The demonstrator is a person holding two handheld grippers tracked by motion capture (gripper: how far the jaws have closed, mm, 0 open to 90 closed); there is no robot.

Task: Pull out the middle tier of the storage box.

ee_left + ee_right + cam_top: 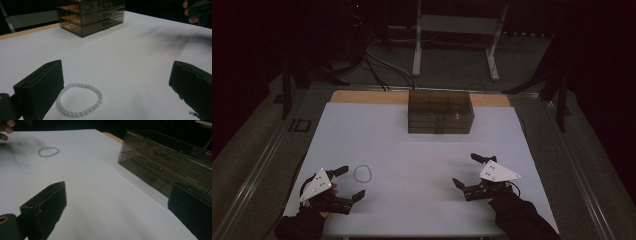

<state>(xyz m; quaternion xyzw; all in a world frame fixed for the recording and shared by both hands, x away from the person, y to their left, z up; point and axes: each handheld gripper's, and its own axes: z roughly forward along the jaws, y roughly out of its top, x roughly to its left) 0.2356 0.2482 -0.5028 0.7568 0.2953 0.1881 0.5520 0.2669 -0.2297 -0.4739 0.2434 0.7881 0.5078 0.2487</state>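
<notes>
bead bracelet flat on white mat, at 2 o'clock of left gripper | both grippers spread wide, empty | likely light, floppy, slippery beads | pinch across one strand, not the ring

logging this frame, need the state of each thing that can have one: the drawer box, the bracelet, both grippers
smoky transparent plastic drawer box: upright at the far side of the table, all drawers shut
pale beaded bracelet: flat on the white table sheet, a closed loop, ungripped
left gripper: open, fingers wide, bracelet just ahead by one finger
right gripper: open, holding nothing
</notes>
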